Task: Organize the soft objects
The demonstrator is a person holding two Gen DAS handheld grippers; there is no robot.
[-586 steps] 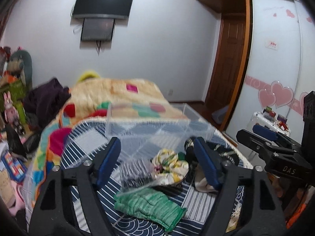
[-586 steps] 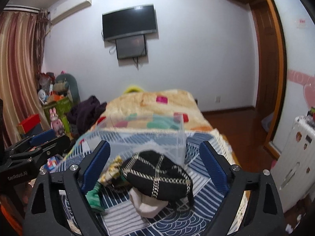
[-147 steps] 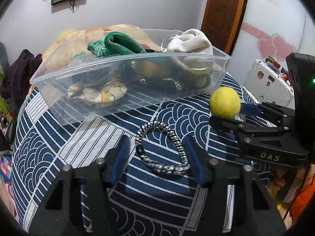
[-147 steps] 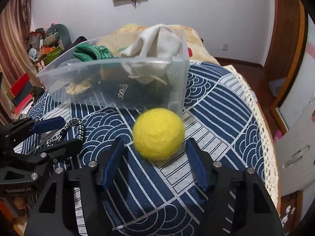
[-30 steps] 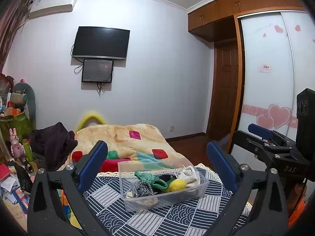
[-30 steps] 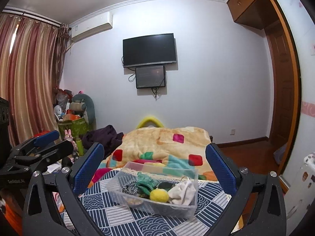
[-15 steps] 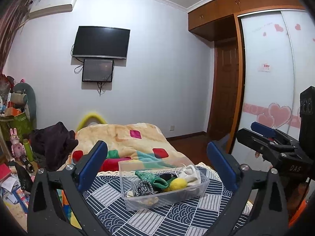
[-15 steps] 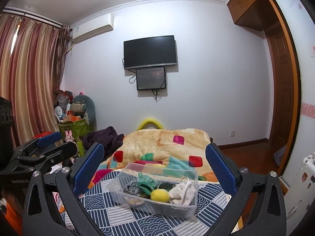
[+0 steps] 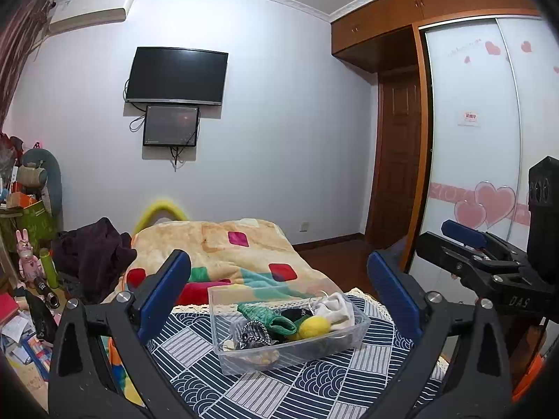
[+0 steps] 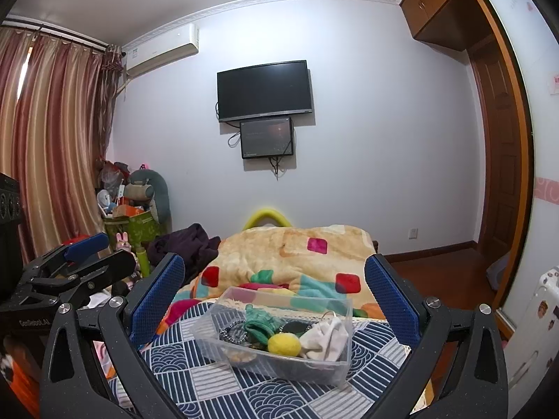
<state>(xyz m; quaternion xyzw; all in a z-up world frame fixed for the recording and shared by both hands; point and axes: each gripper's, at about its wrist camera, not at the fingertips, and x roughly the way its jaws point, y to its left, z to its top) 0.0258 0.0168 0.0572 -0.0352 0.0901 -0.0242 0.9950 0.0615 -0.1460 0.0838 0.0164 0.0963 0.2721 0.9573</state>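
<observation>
Hovering well back from the bed [image 9: 279, 391], the left claw [image 9: 279, 300] and right claw [image 10: 274, 300] both gape wide, holding nothing. On the blue patterned cover sits the clear bin [image 10: 279, 359], with the yellow ball [image 10: 283, 344], green cloth [image 10: 260, 321], white cloth [image 10: 323, 338] and beaded band [image 9: 256, 331] inside.

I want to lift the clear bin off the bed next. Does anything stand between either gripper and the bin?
Nothing visible does. The clear bin sits on the patterned bedspread, and both the left gripper and the right gripper hang open, back from it, with only bare bedspread below the gap.
</observation>
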